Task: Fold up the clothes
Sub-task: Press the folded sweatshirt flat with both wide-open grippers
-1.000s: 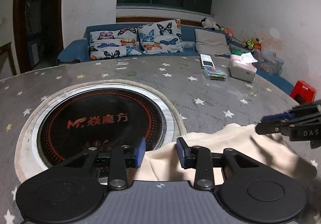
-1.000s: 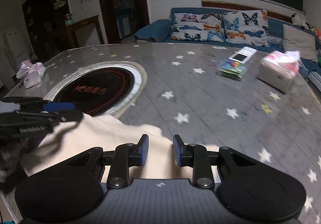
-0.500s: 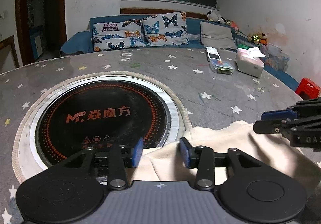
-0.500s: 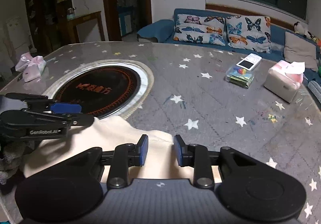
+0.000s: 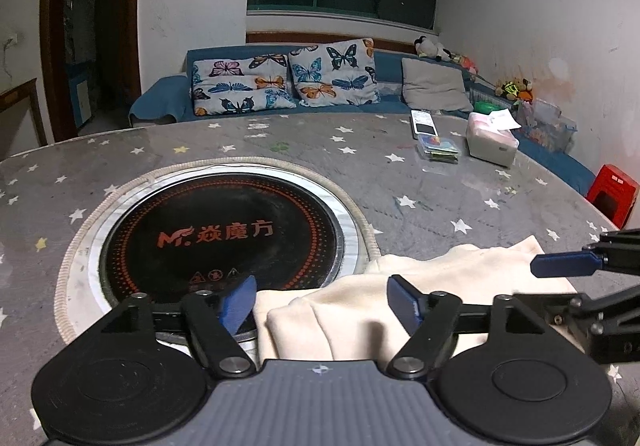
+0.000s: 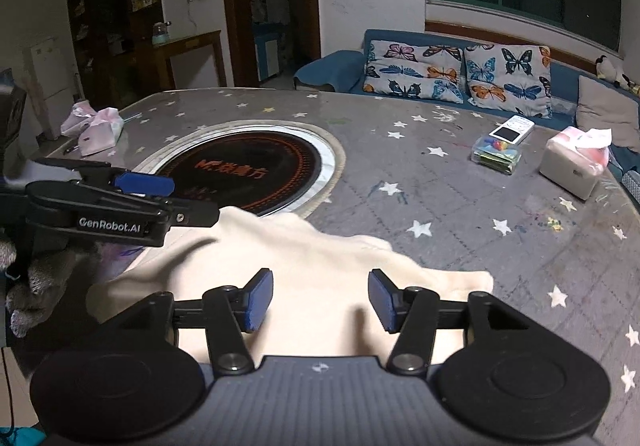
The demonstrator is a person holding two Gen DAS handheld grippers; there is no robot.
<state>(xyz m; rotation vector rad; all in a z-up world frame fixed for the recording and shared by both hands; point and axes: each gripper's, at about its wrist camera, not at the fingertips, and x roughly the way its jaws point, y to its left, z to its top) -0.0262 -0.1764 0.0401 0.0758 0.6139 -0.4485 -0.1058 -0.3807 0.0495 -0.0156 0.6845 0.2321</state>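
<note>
At table's near edge: cream garment, long axis left-right; my L gripper & R gripper spread wide, holding nothing.

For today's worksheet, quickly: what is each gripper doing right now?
Left gripper: open, jaws wide apart over the cream fleece garment, gripping nothing.
Right gripper: open, above the same garment, gripping nothing.

Cream garment near edge hidden behind left gripper body; right gripper covers its near hem; red stool partly behind table rim.
</note>
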